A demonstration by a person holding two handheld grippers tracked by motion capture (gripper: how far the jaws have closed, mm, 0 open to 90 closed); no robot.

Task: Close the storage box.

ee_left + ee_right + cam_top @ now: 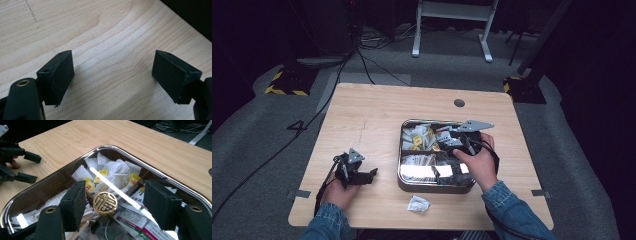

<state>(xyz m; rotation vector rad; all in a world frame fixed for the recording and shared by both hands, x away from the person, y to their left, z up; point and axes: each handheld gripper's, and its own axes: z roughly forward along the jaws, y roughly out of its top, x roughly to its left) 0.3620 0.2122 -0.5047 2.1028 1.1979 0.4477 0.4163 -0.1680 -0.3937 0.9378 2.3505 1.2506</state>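
We hold the right gripper [113, 202] just above the box [401, 150], its jaws wide apart and gripping nothing. Between them, a little nearer the left jaw, sits the gold knob [105, 203] of the box's clear lid [62, 173]; neither pad touches it. The knob is round, with a raised pattern on its face. A bright strip of reflected light runs across the lid from beyond the knob to the right jaw.

Beneath the lid, ahead of the jaws, lie tea bags [110, 170] in white wrappers with yellow tags, heaped in the far compartments. Below the right jaw lie printed packets [140, 220] in white, green and red. The box's shiny metal rim curves around the far side of the jaws.

Our left gripper [112, 75] hovers low over bare table [112, 30], jaws spread wide with nothing between them or touching them. In the high view it sits well to the left of the box [362, 174].

One sachet [418, 203] lies on the table in front of the box, near its front wall, between our two forearms.
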